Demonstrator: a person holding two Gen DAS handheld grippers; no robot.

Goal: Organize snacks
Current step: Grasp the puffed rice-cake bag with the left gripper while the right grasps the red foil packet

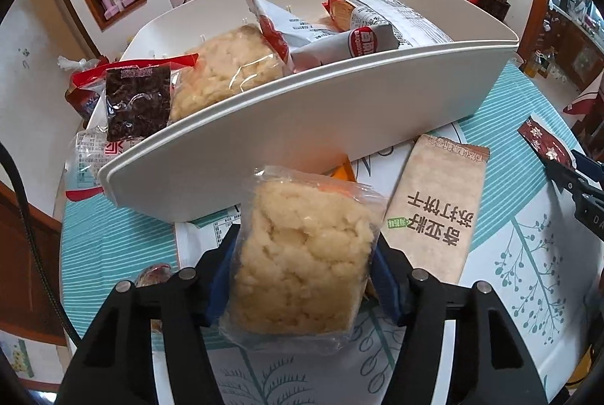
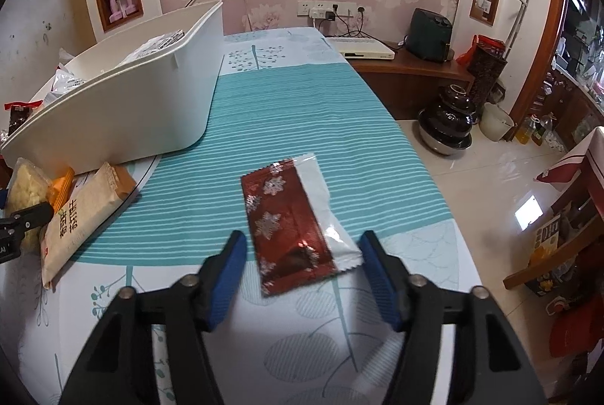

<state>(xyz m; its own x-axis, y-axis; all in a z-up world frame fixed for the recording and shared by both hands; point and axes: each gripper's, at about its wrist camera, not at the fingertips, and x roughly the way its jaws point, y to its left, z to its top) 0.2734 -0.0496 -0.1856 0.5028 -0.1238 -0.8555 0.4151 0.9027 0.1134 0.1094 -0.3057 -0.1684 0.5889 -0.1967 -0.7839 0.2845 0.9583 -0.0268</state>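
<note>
Two grippers worked the striped tablecloth [image 2: 302,110]; the left gripper [image 1: 305,276] clenched a clear-wrapped rice cake [image 1: 302,261] just near of the white bin [image 1: 339,110]; the right gripper [image 2: 302,261] stood released around a red snowflake packet [image 2: 287,224] lying flat, well right of the bin
</note>
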